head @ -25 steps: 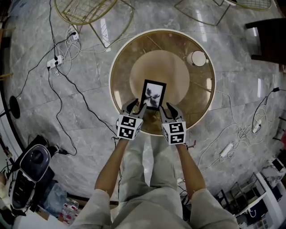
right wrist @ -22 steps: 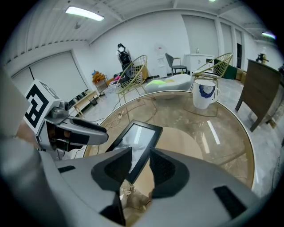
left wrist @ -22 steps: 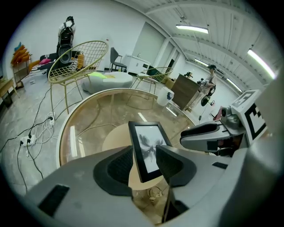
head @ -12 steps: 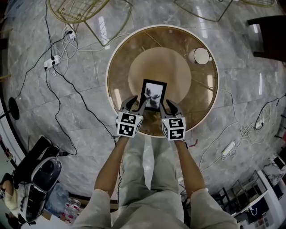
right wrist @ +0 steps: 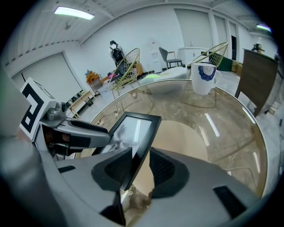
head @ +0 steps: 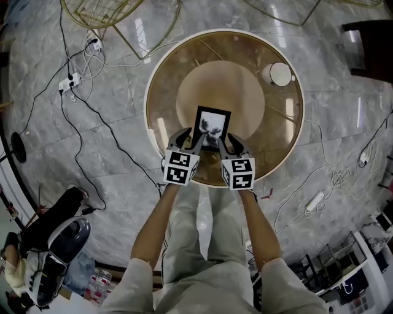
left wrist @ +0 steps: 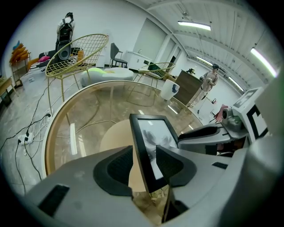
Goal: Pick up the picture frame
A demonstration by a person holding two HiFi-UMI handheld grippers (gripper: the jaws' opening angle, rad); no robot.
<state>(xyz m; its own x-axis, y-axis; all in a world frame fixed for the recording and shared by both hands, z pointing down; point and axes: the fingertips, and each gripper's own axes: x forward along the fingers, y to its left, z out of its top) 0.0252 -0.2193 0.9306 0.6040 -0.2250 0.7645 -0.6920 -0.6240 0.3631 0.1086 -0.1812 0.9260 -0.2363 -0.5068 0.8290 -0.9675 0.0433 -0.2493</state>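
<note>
The black picture frame (head: 211,127) with a grey photo stands tilted over the round glass table (head: 161,73), near its front. My left gripper (head: 191,142) is shut on the frame's lower left edge, and my right gripper (head: 226,145) is shut on its lower right edge. In the left gripper view the frame (left wrist: 153,142) sits edge-on between the two dark pads of the left gripper (left wrist: 144,164). The right gripper view shows the same frame (right wrist: 131,128) pinched by the right gripper (right wrist: 141,166), with the left gripper's fingers (right wrist: 84,133) beyond it.
A white mug (head: 281,73) stands at the table's far right, also seen as the mug (right wrist: 204,77) with a blue print. Gold wire chairs (head: 104,12) stand behind the table. Cables and a power strip (head: 70,81) lie on the marble floor to the left.
Both grippers have moved in from beside the frame's lower corners and closed on its edges. The frame stays at about the same spot on the table.
</note>
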